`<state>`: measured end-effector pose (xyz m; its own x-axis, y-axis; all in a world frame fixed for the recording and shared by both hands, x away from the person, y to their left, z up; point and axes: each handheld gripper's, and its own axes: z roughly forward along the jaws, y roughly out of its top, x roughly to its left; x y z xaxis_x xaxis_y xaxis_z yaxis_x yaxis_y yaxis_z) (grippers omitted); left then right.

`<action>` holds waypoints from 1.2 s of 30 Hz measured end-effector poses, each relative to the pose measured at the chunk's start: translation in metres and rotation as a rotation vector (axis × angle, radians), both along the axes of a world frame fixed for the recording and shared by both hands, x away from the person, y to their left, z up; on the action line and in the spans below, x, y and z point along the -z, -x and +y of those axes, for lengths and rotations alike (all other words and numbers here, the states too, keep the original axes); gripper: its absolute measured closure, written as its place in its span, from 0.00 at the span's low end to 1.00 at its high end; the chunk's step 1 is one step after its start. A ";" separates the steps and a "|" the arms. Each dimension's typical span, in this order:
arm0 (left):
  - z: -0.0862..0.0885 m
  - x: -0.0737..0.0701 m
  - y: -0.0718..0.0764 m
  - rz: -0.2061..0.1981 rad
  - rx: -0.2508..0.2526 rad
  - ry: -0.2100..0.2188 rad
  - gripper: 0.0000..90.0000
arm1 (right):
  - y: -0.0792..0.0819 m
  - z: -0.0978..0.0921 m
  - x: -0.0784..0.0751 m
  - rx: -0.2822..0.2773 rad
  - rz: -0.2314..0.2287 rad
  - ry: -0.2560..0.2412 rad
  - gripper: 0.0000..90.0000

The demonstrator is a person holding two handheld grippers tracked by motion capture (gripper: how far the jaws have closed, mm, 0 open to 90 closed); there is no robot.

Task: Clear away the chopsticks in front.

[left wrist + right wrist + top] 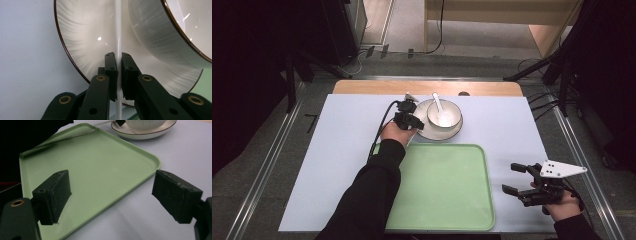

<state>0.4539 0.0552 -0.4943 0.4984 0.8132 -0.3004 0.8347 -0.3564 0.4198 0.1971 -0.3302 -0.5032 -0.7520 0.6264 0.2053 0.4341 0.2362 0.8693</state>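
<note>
Thin white stick (pixel 118 37): clamped between the closed jaws of the left gripper (pixel 118 56), which is seen in the high view at the left edge of the plate (pixel 424 134). In the left gripper view the stick runs straight up between the jaws, across the ribbed plate. Whether it touches the plate cannot be told. In the right gripper view its free end (pixel 102 123) points from the plate side towards the far corner of the tray (pixel 100 170). The grip is taken partway along the stick, not at a tip; this is judged to keep it steady during a carry.

Plate: white, dark-rimmed, resting on the pale blue table cover (pixel 342 150) just beyond the tray's far edge. A white bowl (pixel 457 117) stands on it, and a white spoon (pixel 438 105) lies inside, handle leaning on the far rim. No food or liquid can be made out in the bowl.

Tray: green, shallow-rimmed, nearest the person. Nothing is seen lying on it, and it is judged to be the collecting place for the tableware.

Right gripper (pixel 513 178): held just right of the tray near its front corner, jaws spread wide with nothing between them, well apart from the plate. It is judged to be waiting in reserve.
</note>
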 end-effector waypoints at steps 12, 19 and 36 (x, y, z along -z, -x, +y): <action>0.021 -0.023 0.001 -0.007 -0.032 0.053 0.96 | 0.000 0.000 0.000 0.000 0.000 -0.005 0.18; 0.043 -0.044 0.011 -0.033 -0.057 0.069 0.96 | 0.001 0.000 0.000 0.002 -0.004 -0.009 0.18; 0.084 -0.056 0.068 -0.068 -0.048 0.139 0.96 | 0.000 0.002 0.001 0.003 0.002 0.002 0.18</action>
<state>0.3856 0.1394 -0.4385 0.4828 0.7897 -0.3785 0.8173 -0.2512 0.5185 0.1971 -0.3286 -0.5039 -0.7500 0.6288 0.2052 0.4363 0.2372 0.8680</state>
